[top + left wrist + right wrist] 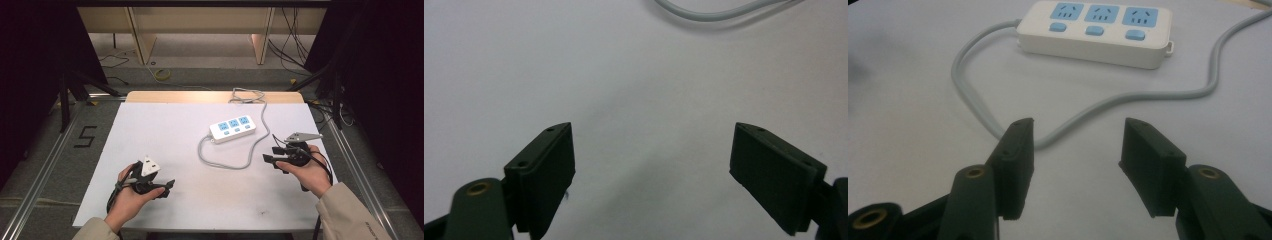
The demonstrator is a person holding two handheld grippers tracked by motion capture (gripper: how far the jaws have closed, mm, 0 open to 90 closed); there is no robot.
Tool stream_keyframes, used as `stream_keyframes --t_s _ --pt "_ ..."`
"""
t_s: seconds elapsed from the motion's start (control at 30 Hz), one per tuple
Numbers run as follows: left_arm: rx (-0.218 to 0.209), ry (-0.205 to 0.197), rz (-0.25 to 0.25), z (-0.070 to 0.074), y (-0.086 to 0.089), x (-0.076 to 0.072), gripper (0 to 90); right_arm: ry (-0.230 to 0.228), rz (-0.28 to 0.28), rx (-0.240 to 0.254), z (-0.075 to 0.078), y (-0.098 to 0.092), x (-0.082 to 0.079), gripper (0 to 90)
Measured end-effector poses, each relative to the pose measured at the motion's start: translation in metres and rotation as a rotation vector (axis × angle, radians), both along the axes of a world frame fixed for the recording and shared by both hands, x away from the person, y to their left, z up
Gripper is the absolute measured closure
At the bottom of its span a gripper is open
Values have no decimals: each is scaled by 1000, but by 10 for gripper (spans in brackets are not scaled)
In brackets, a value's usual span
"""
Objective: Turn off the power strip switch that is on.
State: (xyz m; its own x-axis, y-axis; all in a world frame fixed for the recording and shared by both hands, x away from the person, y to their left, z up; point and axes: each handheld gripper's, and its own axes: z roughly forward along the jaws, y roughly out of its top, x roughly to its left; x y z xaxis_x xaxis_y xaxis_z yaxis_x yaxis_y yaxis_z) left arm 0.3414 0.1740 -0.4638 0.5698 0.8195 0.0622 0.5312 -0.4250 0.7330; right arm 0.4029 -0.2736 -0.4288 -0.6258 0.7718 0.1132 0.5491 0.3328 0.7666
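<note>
I am holding both black two-jaw grippers over the white-covered table, each with its jaws standing wide apart and nothing between them. The right gripper [272, 154], near the table's right edge, is facing the white plastic three-socket power strip with blue outlet faces and blue buttons [233, 129], which is lying flat toward the far edge, a little right of the middle, well apart from my jaws. In the right gripper view the strip [1095, 35] is sitting straight ahead, and its pale grey cable [1148, 97] is looping across the bare table just beyond the pads. The left gripper [167, 187] is waiting near the front-left corner, its jaws over empty white surface, with only a bend of that cable [714, 12] passing well ahead of it. My reading: the approach is under way and no grasp has begun. The next move, as I judge it, calls for carrying the right gripper forward over the cable loop without snagging it and lining the open jaws up with the strip's body.
</note>
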Motion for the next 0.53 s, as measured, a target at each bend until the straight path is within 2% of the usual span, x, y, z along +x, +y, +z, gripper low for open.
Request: stream_keyframes --t_s 0.3,0.53 --pt "-2 -4 -1 1 0 -1 181 -29 -24 32 -8 -14 -20 450" --pt "-9 -1 4 0 1 0 180 -47 -11 43 -11 -17 -28 409"
